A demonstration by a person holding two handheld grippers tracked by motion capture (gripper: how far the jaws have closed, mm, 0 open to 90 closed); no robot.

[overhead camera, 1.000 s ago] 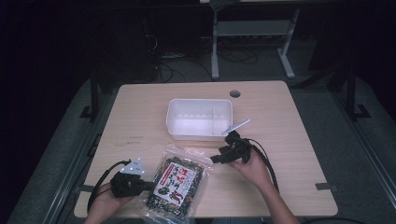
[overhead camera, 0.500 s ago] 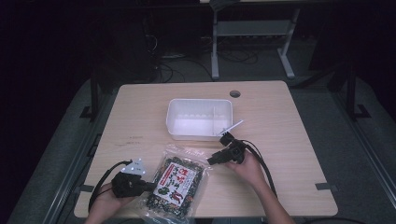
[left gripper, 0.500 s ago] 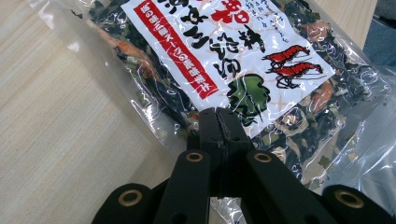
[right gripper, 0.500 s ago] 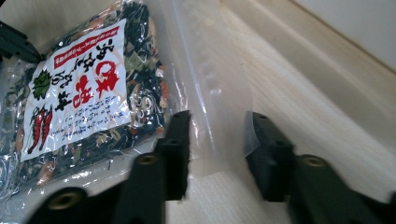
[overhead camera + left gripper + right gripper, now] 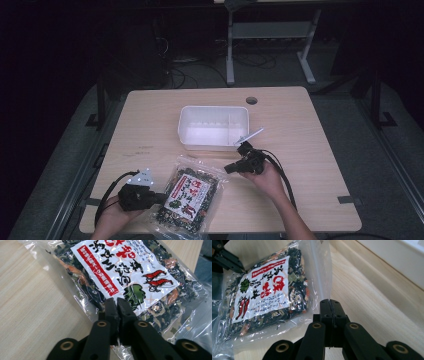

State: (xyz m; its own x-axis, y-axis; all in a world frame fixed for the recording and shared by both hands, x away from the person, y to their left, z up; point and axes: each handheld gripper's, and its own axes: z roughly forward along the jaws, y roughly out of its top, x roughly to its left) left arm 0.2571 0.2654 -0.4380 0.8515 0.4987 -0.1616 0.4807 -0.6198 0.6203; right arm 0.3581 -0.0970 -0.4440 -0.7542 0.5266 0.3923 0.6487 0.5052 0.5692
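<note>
Two grippers flank the snack bag (image 5: 189,196) in the high view: the left gripper (image 5: 159,198) at its left edge, the right gripper (image 5: 229,168) at its top right corner, below the white bin (image 5: 186,131). In the left gripper view the jaws look clenched on the bag's plastic edge; in the right gripper view they pinch its clear corner flap. If the bag is to be lifted or pulled open, both grips should hold the film firmly and move evenly, lest it tear or slip.

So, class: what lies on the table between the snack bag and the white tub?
In the high view, only bare wood separates the snack bag from the white tub.
</note>
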